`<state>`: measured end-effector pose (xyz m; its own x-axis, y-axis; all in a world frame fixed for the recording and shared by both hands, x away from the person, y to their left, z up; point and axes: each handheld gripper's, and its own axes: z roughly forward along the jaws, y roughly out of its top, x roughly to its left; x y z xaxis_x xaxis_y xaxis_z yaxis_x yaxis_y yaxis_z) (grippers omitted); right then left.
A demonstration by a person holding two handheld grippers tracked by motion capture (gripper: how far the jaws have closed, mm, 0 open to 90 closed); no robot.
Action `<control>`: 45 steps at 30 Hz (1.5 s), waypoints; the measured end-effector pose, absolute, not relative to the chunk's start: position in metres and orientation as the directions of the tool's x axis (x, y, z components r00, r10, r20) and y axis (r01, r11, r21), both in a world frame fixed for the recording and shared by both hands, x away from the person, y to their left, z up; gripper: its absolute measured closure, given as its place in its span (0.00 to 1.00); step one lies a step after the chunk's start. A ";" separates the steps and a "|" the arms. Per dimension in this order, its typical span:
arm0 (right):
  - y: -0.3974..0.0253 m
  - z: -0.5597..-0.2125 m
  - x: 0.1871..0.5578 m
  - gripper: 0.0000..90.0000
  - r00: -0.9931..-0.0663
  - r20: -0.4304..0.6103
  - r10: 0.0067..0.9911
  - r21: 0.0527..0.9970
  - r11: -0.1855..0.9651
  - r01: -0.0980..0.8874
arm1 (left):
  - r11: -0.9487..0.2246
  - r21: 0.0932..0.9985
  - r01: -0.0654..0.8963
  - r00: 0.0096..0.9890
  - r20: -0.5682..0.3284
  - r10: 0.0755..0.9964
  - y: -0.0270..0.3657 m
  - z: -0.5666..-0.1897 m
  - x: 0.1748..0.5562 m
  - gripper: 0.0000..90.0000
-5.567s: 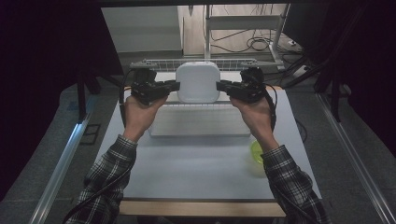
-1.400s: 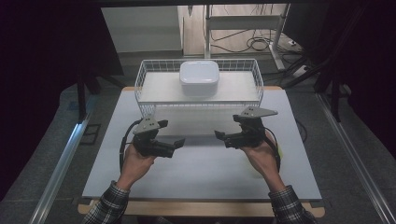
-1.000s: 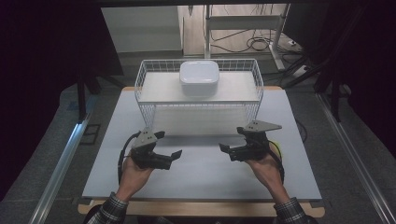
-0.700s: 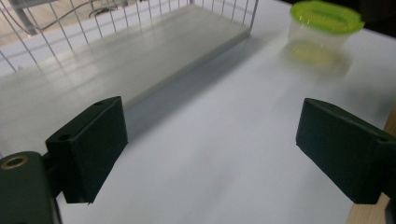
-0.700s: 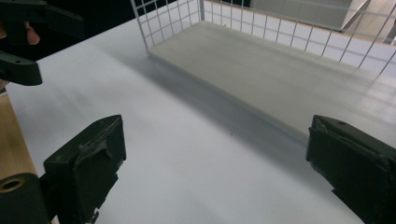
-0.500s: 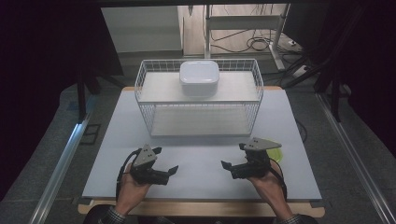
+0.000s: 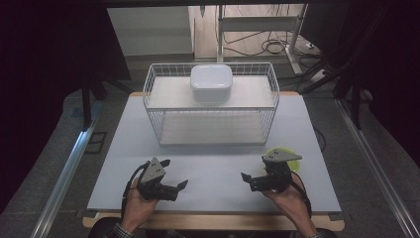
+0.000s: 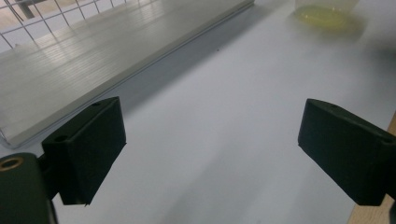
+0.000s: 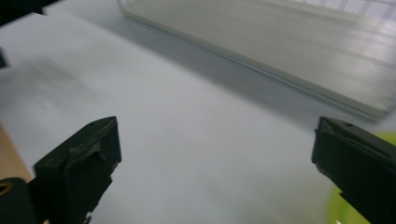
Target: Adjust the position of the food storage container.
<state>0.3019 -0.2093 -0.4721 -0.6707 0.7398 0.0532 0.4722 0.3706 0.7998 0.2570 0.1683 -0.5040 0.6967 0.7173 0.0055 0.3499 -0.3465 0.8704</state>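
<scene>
A white lidded box [image 7: 211, 82] rests on the top shelf of a white wire rack [image 7: 151, 87] at the back of the table. My left gripper [image 7: 181, 185] hovers low over the table's front left, open and empty; its black jaws stand wide apart in the left gripper view [image 8: 210, 154]. At the front right my right gripper [image 7: 244, 178] is open too, nothing between its jaws [image 9: 215, 163]. A yellow-green disc [image 7: 292, 157] lies on the table just behind the right gripper [image 8: 329, 14].
The pale table top [image 7: 213, 163] ends in a wooden front edge [image 7: 213, 221] close under both hands. The rack's lower shelf [image 7: 210, 130] is bare. Metal rails [image 7: 64, 178] run along the floor on both sides, and cables [image 7: 262, 47] lie beyond the table.
Both grippers let go of the white box on the rack's top shelf, then pulled back toward the table's front edge, open and empty. The box stays on the rack.
</scene>
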 end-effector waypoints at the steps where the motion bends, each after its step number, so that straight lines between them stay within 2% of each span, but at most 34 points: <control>1: -0.209 -0.472 0.302 0.09 -0.671 0.053 0.740 0.800 0.371 0.472 | -0.341 0.871 0.353 0.697 -0.002 0.717 0.169 -0.504 0.257 0.09; 4: -0.220 -0.470 0.303 0.31 -0.648 0.039 0.761 0.796 0.369 0.480 | -0.343 0.871 0.351 0.697 0.001 0.717 0.168 -0.504 0.257 0.09; 5: -0.228 -0.467 0.304 0.45 -0.636 0.055 0.770 0.787 0.358 0.502 | -0.345 0.870 0.353 0.698 0.001 0.716 0.168 -0.504 0.257 0.09; 7: -0.232 -0.467 0.304 0.48 -0.628 0.053 0.776 0.781 0.360 0.510 | -0.346 0.868 0.356 0.700 -0.003 0.714 0.167 -0.505 0.257 0.09; 9: -0.240 -0.465 0.304 0.60 -0.617 0.031 0.787 0.779 0.367 0.508 | -0.348 0.868 0.354 0.700 0.001 0.715 0.167 -0.505 0.257 0.09; 10: -0.242 -0.464 0.304 0.63 -0.614 0.030 0.789 0.778 0.367 0.510 | -0.346 0.870 0.350 0.699 0.003 0.715 0.167 -0.505 0.256 0.09; 11: -0.249 -0.462 0.303 0.71 -0.601 0.028 0.798 0.781 0.358 0.512 | -0.344 0.872 0.348 0.698 0.004 0.716 0.168 -0.504 0.256 0.10; 13: -0.253 -0.461 0.303 0.73 -0.595 0.031 0.803 0.781 0.352 0.515 | -0.342 0.874 0.346 0.699 0.004 0.715 0.169 -0.504 0.256 0.11; 16: -0.267 -0.459 0.304 0.85 -0.555 0.033 0.831 0.787 0.321 0.527 | -0.331 0.872 0.361 0.702 -0.020 0.712 0.170 -0.504 0.257 0.12; 17: -0.267 -0.459 0.304 0.85 -0.555 0.033 0.831 0.787 0.321 0.527 | -0.330 0.871 0.364 0.701 -0.024 0.712 0.170 -0.504 0.257 0.12; 18: -0.275 -0.458 0.304 0.93 -0.533 0.033 0.846 0.783 0.309 0.540 | -0.332 0.868 0.370 0.698 -0.024 0.716 0.170 -0.505 0.257 0.12; 19: -0.275 -0.458 0.304 0.93 -0.533 0.033 0.846 0.783 0.309 0.540 | -0.332 0.868 0.370 0.698 -0.024 0.716 0.170 -0.505 0.257 0.11; 21: -0.285 -0.457 0.304 1.00 -0.505 0.034 0.862 0.784 0.291 0.549 | -0.346 0.856 0.385 0.702 -0.028 0.712 0.170 -0.507 0.258 0.10; 35: -0.330 -0.462 0.313 1.00 -0.364 0.027 0.931 0.795 0.201 0.572 | -0.364 0.835 0.413 0.692 -0.027 0.722 0.170 -0.510 0.260 0.09; 45: -0.337 -0.474 0.329 0.99 -0.343 0.014 0.939 0.775 0.207 0.598 | -0.376 0.824 0.423 0.696 -0.030 0.717 0.168 -0.512 0.262 0.09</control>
